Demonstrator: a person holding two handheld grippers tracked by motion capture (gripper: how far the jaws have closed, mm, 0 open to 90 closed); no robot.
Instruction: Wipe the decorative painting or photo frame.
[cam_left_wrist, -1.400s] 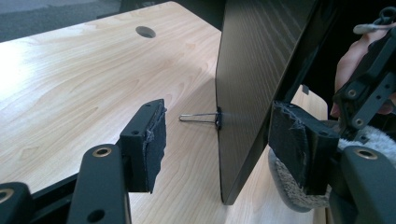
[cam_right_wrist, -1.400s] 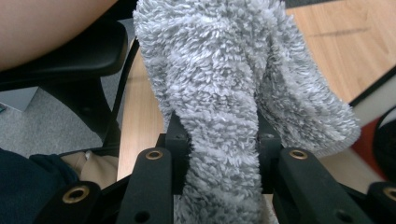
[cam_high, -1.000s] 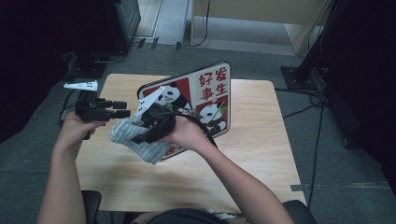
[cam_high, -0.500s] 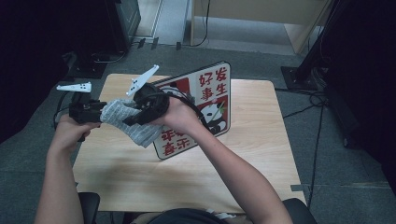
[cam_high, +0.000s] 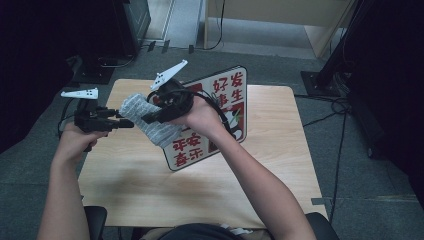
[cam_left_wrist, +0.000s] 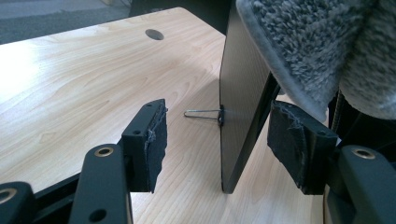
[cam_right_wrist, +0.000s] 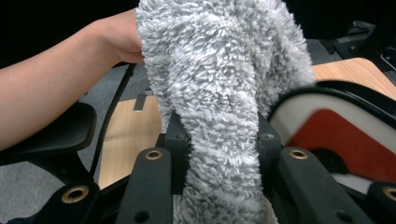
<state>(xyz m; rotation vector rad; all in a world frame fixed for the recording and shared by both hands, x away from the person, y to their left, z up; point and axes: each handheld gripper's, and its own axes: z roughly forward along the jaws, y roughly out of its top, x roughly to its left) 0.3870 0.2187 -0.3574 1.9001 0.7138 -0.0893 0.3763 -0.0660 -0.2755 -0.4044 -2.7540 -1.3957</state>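
Above the pale wooden desk (cam_high: 200, 195) in the high view, the right tongs (cam_high: 150, 117) grasp a fluffy grey striped cloth (cam_high: 150, 122) and hold it in the air in front of a red-and-white board with panda pictures and red characters (cam_high: 215, 120). The left tongs (cam_high: 127, 124) point toward the cloth from the left. Along the left gripper view, the left tongs (cam_left_wrist: 219, 144) stand released, their pads on either side of the board's dark edge (cam_left_wrist: 240, 107) without touching it; the cloth (cam_left_wrist: 317, 46) hangs at upper right. Along the right gripper view, the right tongs (cam_right_wrist: 217, 154) are clenched on the cloth (cam_right_wrist: 215, 88), with the board (cam_right_wrist: 345, 135) at right.
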